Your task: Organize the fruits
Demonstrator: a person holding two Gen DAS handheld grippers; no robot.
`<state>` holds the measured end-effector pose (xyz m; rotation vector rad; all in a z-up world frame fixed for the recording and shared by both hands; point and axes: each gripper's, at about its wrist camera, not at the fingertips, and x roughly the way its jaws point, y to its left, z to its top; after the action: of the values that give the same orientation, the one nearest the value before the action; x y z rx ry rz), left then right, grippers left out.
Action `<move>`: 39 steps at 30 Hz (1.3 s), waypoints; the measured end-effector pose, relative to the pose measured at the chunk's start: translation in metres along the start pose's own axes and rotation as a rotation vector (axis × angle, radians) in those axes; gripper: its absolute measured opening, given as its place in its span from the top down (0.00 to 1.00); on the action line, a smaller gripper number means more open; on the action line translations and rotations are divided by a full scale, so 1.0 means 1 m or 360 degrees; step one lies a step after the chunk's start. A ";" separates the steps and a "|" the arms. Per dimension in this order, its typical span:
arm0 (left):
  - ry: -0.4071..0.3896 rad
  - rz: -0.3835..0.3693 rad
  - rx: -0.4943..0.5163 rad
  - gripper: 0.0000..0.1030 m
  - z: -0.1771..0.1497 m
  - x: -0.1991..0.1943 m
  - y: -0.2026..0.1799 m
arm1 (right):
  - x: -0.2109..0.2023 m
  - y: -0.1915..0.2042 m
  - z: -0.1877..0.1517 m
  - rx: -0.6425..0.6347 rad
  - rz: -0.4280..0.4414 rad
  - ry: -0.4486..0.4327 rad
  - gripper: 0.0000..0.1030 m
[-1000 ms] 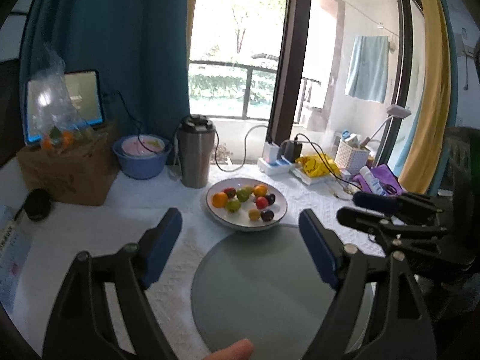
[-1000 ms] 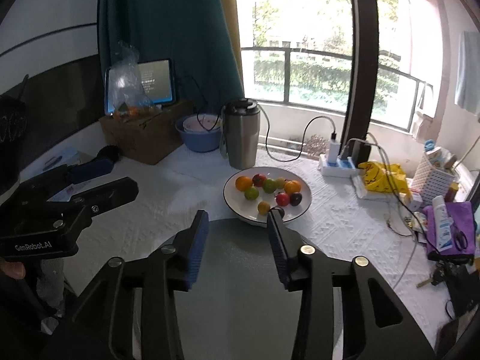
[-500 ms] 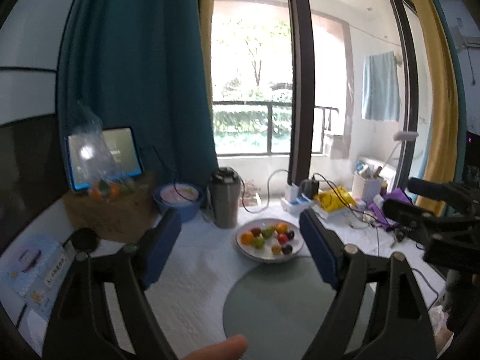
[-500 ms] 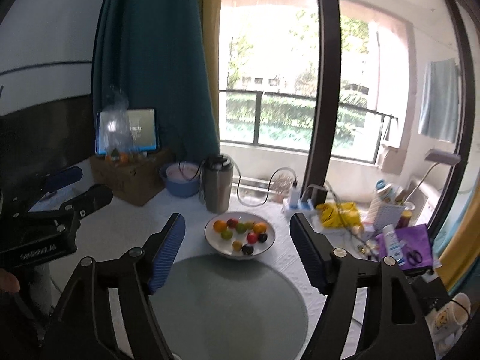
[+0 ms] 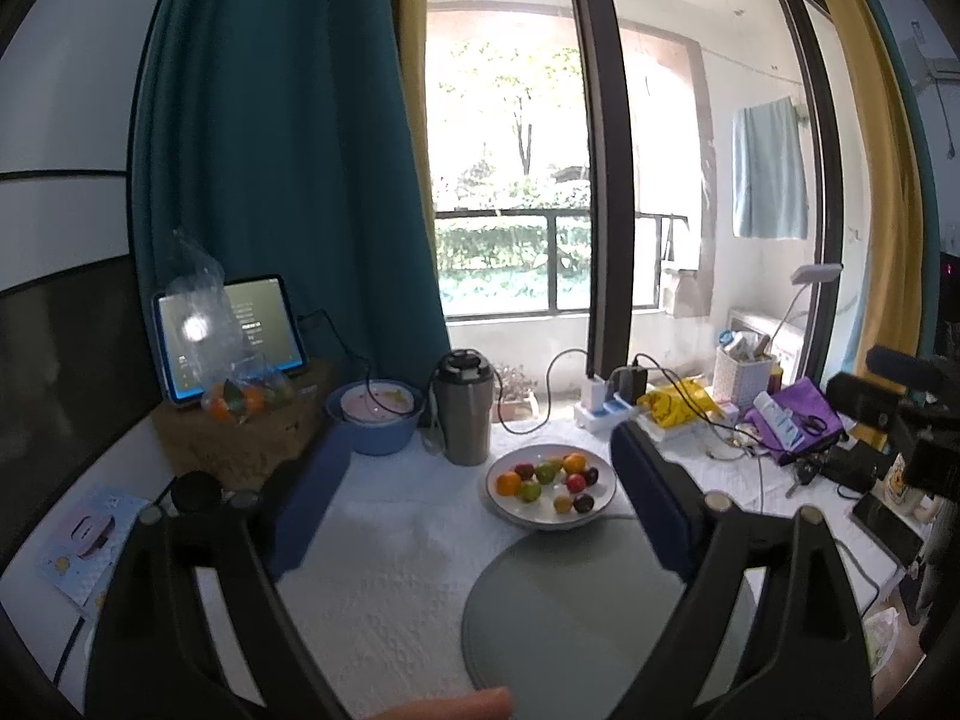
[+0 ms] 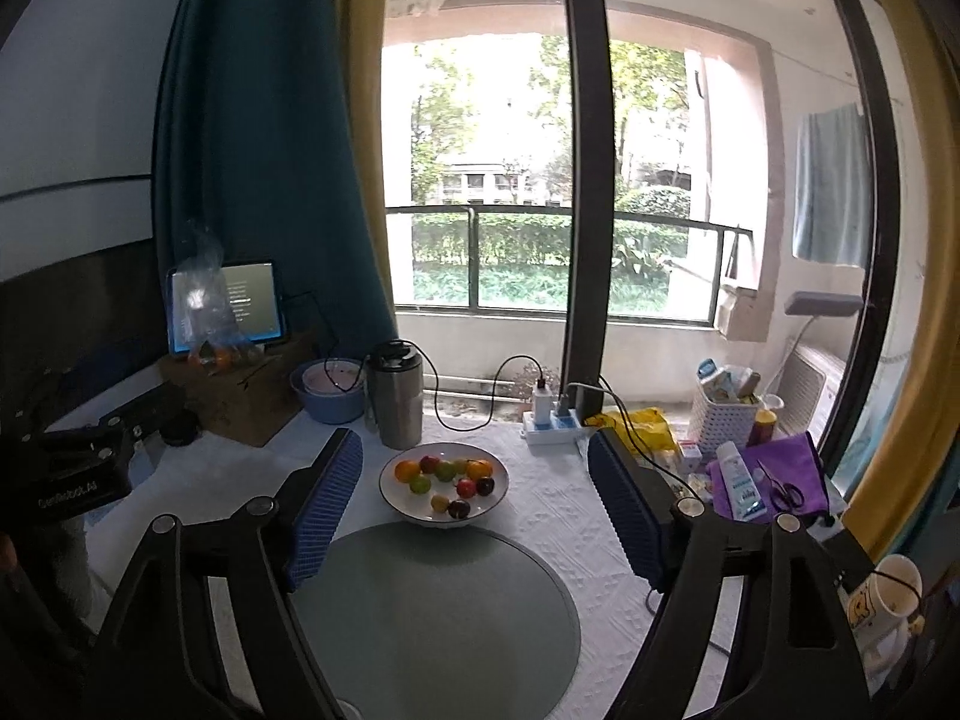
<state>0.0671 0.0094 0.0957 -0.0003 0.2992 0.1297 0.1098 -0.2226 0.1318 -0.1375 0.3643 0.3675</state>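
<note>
Two blue-padded fingers of the left gripper (image 5: 480, 498) fill the lower half of the left wrist view, spread wide apart and holding nothing, raised above the table and aimed slightly downward at it. Between the pads, right of the frame's centre, sits the white plate of fruits (image 5: 551, 493): oranges, green, red and dark pieces together on it. Its near rim meets a round grey-green mat (image 5: 576, 612) in the lower middle. A steel tumbler (image 5: 463, 414) stands just left of and behind the plate, a blue bowl (image 5: 377, 420) further left. The tablet (image 5: 228, 336) at mid left shows text too small to read. The right gripper's body (image 5: 906, 414) juts in at the right edge.

One similar pose appears in the right wrist view: the right gripper (image 6: 474, 510) hovers with its ribbed blue pads far apart, empty, the plate of fruits (image 6: 444, 489) centred between them and the mat (image 6: 438, 618) below. At the left edge the left gripper's body (image 6: 66, 474) bears pale lettering that seems to read "GenRobot.AI".
</note>
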 end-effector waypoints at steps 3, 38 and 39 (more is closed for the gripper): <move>-0.0005 -0.0001 -0.0004 0.13 0.000 -0.002 -0.001 | -0.001 -0.003 -0.001 0.0017 -0.0007 -0.0003 0.22; -0.0034 -0.0061 -0.0108 0.13 0.003 -0.010 0.009 | -0.007 -0.005 -0.001 0.0038 -0.0030 -0.0018 0.22; -0.0032 -0.0062 -0.0109 0.13 0.003 -0.010 0.009 | -0.007 -0.006 -0.001 0.0039 -0.0029 -0.0018 0.22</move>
<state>0.0577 0.0170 0.1020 -0.0730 0.2745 0.1010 0.1055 -0.2304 0.1339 -0.1146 0.3562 0.3453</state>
